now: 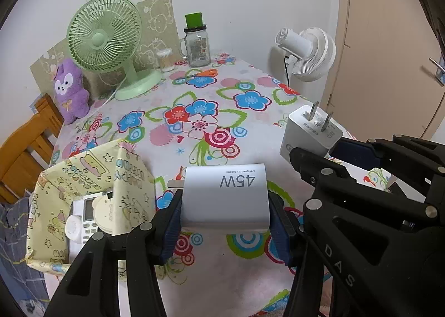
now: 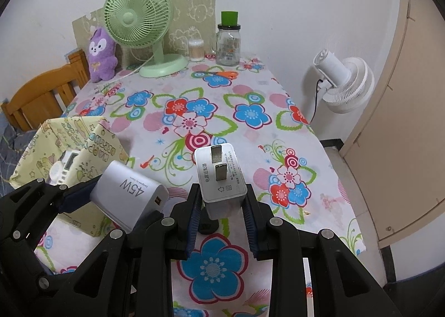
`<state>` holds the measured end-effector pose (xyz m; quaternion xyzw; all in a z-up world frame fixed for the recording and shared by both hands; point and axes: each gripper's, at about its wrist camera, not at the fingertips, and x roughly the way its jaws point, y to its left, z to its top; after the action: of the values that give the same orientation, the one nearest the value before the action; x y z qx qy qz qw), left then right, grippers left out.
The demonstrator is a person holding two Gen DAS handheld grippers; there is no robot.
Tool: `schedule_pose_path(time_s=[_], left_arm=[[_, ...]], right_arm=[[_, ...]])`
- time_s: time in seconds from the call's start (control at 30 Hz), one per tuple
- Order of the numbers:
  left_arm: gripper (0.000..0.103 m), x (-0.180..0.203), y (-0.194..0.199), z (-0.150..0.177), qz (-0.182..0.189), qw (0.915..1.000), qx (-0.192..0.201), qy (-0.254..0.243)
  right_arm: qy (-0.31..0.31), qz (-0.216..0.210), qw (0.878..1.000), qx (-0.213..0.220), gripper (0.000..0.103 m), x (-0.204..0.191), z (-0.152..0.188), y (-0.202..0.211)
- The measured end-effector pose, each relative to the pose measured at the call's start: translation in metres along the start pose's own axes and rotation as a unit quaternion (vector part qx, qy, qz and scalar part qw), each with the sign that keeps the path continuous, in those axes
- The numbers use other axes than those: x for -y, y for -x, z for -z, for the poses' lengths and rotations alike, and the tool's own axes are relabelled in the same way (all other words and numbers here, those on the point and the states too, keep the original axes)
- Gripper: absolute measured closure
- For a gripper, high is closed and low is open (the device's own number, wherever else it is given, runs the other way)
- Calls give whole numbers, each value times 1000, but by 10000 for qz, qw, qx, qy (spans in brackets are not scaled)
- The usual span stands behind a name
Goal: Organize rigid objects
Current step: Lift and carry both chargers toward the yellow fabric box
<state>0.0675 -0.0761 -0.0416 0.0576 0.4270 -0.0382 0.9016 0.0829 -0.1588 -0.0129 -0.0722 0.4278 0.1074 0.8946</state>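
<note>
The left gripper [image 1: 225, 222] clamped the 45W charger [image 1: 225, 197] at lower centre, prongs aimed left, long axis crosswise. The right gripper [image 2: 222, 216] pinched a smaller white adapter [image 2: 221, 177], prongs tilted up and away. Both looked bound for the yellow fabric box [image 1: 83, 177] at lower left; best kept level and lowered one at a time.

even indoor light, sharp, edges warped
</note>
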Motion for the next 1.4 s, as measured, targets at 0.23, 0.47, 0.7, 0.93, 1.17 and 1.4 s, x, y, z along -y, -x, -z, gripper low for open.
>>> schedule_pose_path(time_s=[0.23,0.47,0.7,0.93,1.17,1.4], left_arm=[[45,-11,14,-3,44,10000,-28,25],[45,-26,29,-3,-89,9999,39,66],[45,-46,37,-2,-179,9997,70,175],[45,-64,40,0,-259,9993,99,243],[45,-89,37,1,-332,9986,81,398],[45,-114,33,6,-424,9977,30,533]], right_arm=[[84,-87,9999,-15,71,-11,-7,12],[211,-212,9995,58,71,-26,-14,22],[389,-352,9986,110,71,-46,-22,29],[498,-433,9978,112,71,-64,-28,28],[677,-496,9964,76,71,-87,-38,21],[800,-667,9946,15,71,-113,-45,10]])
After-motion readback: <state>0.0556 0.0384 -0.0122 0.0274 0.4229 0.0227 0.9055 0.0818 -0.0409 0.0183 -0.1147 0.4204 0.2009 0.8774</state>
